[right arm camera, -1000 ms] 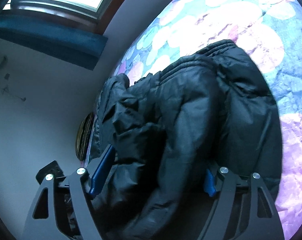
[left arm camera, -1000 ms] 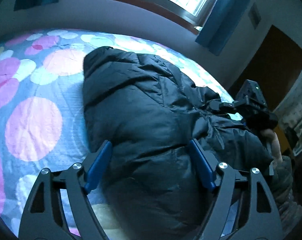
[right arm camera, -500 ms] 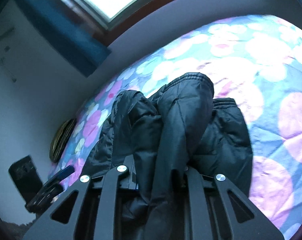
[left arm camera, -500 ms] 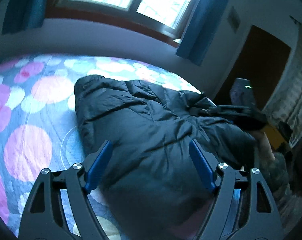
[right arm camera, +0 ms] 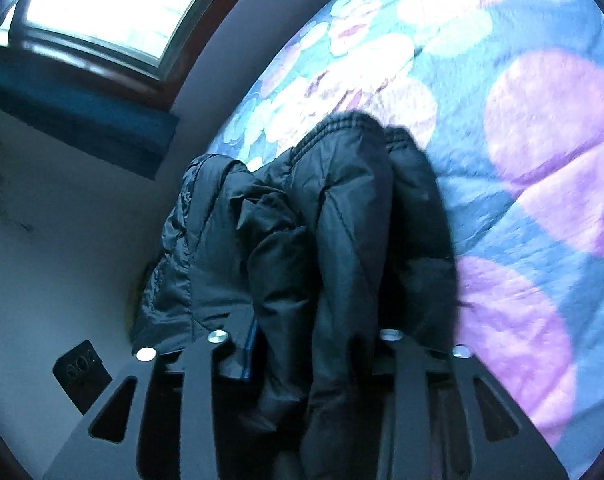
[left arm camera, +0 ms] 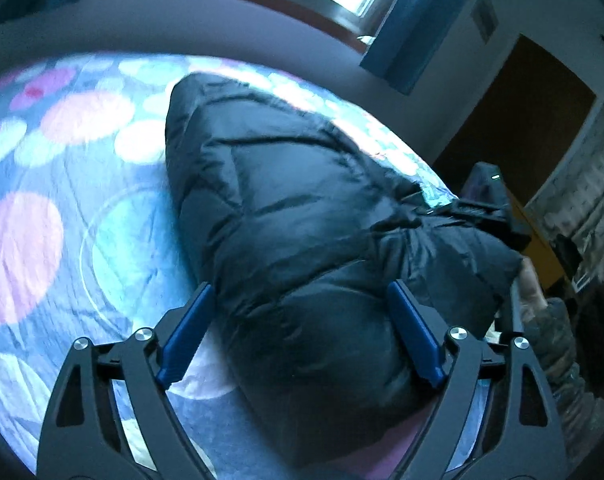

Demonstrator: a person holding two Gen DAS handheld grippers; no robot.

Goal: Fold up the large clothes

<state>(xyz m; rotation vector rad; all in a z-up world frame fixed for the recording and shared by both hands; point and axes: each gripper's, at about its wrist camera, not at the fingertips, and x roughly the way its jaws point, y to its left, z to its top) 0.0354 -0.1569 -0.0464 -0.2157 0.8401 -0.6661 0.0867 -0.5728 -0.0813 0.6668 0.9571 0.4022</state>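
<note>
Between the blue pads of the left gripper point(left arm camera: 302, 332) bulges the near end of a black down jacket point(left arm camera: 302, 216); the jaws stand wide and are opening further, and the pads seem only to flank the padding, not to press it. Over at the right gripper point(right arm camera: 314, 344) a thick fold of the same jacket, with a sleeve and its ribbed cuff point(right arm camera: 342, 128), hangs between the jaws. These jaws are loosening, but the fabric fills the gap so fully that I cannot tell whether the pads clamp it. Around both grippers, the jacket lies bundled lengthwise on the bed point(left arm camera: 62, 216), on a quilt with large pink and white circles. Beyond it are a window point(right arm camera: 114, 8) and blue curtains point(left arm camera: 418, 28).

I judge that one lengthwise fold is being laid down and let go. The next move calls for pulling both grippers clear of the puffy cloth without dragging it, then taking one end to fold it across.
</note>
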